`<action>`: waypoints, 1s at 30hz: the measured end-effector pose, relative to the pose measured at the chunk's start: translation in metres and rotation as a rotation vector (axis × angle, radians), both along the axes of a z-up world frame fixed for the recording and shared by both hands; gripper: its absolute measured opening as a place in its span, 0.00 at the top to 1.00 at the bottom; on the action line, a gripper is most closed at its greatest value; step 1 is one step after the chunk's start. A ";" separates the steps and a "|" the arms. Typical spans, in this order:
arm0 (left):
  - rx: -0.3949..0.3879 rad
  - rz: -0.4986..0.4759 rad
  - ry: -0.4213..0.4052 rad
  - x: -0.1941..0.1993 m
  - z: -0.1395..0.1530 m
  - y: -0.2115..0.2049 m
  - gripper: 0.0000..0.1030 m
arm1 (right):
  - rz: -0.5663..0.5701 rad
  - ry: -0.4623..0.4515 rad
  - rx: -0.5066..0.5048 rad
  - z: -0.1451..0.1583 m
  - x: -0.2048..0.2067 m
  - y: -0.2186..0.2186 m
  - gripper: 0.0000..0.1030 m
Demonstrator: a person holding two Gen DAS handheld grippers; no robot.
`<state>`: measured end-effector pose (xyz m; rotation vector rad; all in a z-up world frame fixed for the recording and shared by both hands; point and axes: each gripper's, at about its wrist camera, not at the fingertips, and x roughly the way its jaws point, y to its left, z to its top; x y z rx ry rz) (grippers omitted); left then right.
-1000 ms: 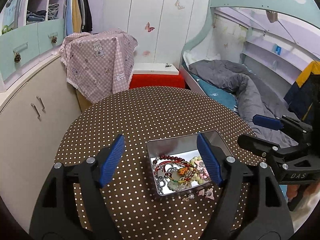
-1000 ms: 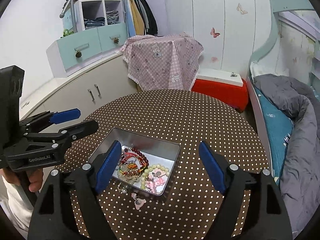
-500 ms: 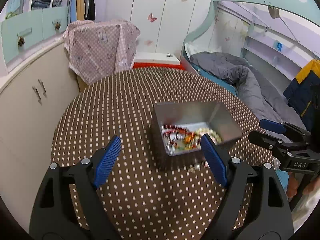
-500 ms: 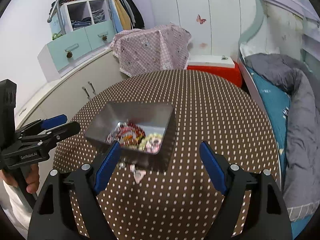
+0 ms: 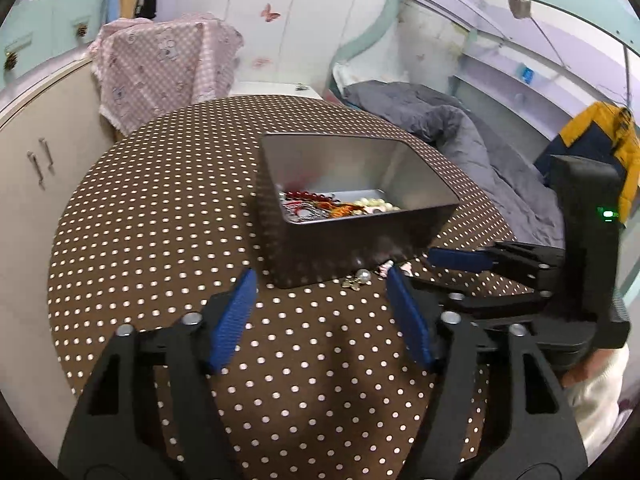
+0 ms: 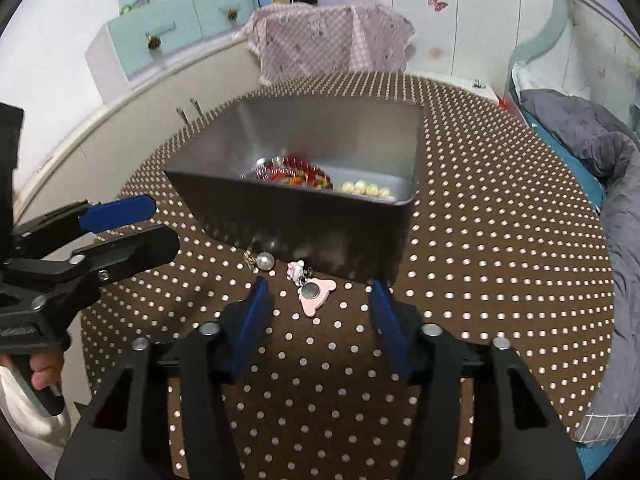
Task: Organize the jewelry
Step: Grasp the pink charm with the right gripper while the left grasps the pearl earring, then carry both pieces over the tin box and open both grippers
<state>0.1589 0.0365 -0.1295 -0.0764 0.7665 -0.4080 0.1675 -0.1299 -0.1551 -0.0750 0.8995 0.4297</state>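
A silver metal tin [image 5: 320,248] [image 6: 304,224] holds red beads, a cream bead bracelet [image 6: 366,189] and other jewelry on a round brown polka-dot table [image 5: 160,216]. A pearl earring [image 6: 262,261] [image 5: 362,277] and a pink charm [image 6: 314,296] lie on the cloth in front of the tin. My left gripper [image 5: 326,318] is open and empty, low over the table just before the tin. My right gripper [image 6: 322,326] is open and empty, with the pink charm just ahead of its fingertips. Each gripper shows in the other's view.
A pink checked cloth [image 5: 160,72] covers furniture behind the table. Cream cabinets [image 5: 36,160] stand on the left, a bed with a grey duvet [image 5: 460,136] on the right. The table's edge curves close on both sides.
Both grippers have dropped lower and moved closer to the tin, which now looks larger and side-on. The right gripper has come in over the loose pieces by the tin.
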 end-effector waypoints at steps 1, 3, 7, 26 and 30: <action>0.003 -0.011 0.004 0.001 -0.001 -0.002 0.45 | 0.004 0.002 -0.012 -0.003 0.002 0.002 0.59; 0.011 -0.031 0.014 0.003 -0.005 -0.008 0.50 | 0.009 -0.023 -0.050 -0.004 0.001 0.007 0.68; 0.030 -0.069 0.034 0.006 -0.011 -0.019 0.60 | 0.027 -0.035 -0.073 -0.004 -0.001 0.006 0.80; 0.157 -0.085 0.052 0.023 -0.028 -0.042 0.90 | -0.042 -0.039 -0.030 0.003 -0.014 -0.025 0.81; 0.137 -0.078 0.058 0.022 -0.027 -0.038 0.90 | -0.041 -0.058 -0.022 0.010 -0.017 -0.024 0.81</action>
